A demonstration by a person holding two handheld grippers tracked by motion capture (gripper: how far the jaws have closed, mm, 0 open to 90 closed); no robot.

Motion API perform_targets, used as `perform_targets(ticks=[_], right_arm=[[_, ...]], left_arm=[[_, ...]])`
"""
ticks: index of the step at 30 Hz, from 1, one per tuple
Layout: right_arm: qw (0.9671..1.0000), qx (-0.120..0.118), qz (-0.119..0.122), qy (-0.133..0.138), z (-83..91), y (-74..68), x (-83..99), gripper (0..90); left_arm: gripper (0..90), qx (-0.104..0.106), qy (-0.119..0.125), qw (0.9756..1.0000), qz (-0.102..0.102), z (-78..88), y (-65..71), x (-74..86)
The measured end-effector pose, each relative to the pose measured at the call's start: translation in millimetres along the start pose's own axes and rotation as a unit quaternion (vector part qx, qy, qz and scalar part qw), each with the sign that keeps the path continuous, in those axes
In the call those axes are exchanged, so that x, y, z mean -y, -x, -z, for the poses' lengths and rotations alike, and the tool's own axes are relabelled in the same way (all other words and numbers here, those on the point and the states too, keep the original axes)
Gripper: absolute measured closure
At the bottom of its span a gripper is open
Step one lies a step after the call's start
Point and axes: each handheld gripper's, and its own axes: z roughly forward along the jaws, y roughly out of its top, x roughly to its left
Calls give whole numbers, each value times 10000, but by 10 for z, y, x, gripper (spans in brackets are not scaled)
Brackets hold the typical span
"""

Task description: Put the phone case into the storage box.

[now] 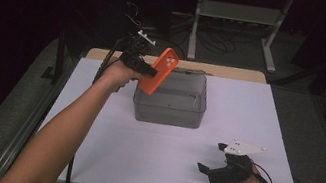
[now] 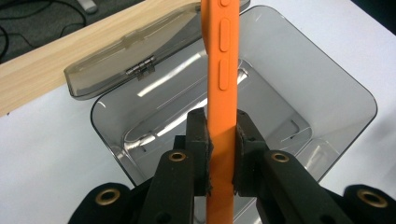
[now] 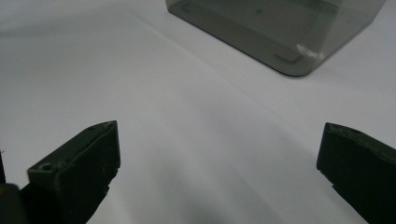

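A lab-like recording space: a white-topped table [image 1: 254, 138] in a dark room, cables [image 1: 220, 43] trailing across the floor.

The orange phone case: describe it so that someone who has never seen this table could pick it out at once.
On the white table, find the smoky clear box with its hinged lid swung open. At the box's left end the left gripper holds the phone case tilted above it, jaws pressed on its faces. It is the one bright orange thing among grey, black and white.

The phone case [image 2: 219, 84] runs off the top and bottom edges in the left gripper view; box [image 3: 280, 32] cut off above.
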Motion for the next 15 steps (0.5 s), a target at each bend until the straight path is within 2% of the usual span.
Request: perform_targets(ticks=[6,15], right_arm=[[10000,-15,-9,10,2,1,-3,0],[10000,-34,-22,37,10,0,-6,0]], left_arm=[[796,-53,-173,9997,142,-34,-2,-70],[796,-144,-539,9982,229,-138,33,-135]])
